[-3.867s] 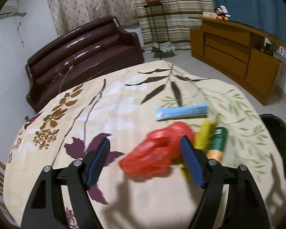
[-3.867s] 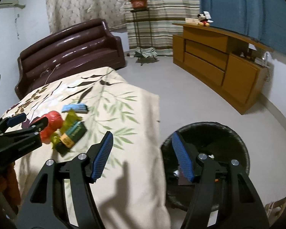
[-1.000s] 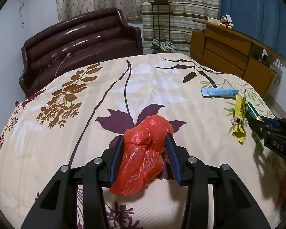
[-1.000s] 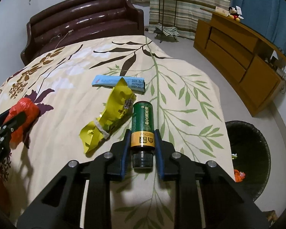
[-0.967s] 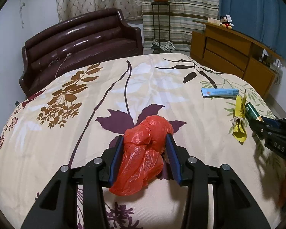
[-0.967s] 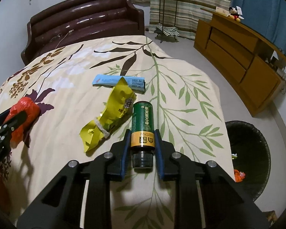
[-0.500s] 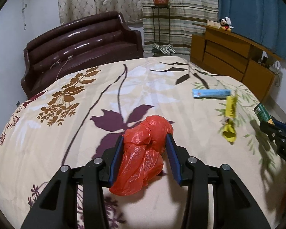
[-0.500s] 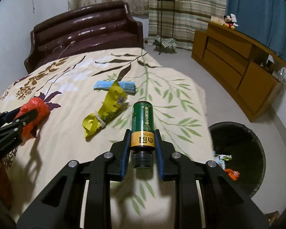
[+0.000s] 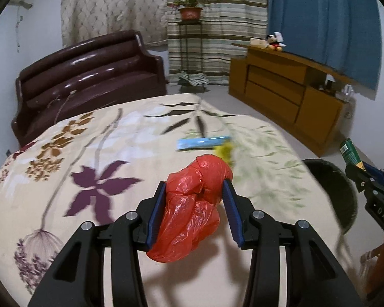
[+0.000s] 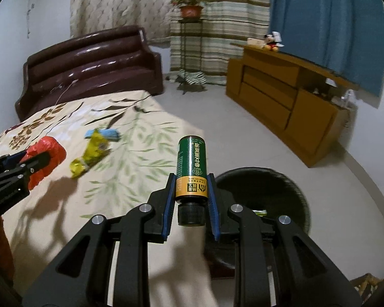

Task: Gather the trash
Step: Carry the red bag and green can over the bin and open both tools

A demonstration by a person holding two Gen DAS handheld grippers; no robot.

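Both claws have lifted off the bed (image 9: pixel 64 153): left claw (image 9: pixel 194 192) clamps the red bag (image 9: pixel 192 212); right claw (image 10: pixel 190 192) grips the green bottle (image 10: pixel 191 163), apparently above the bin (image 10: pixel 289 186).

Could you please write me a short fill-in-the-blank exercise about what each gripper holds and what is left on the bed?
1. The left gripper is shut on a crumpled ____ plastic bag.
2. The right gripper holds a green bottle with its black cap pointing ____ the camera.
3. The yellow wrapper partly overlaps a ____ packet.

Answers: red; toward; blue
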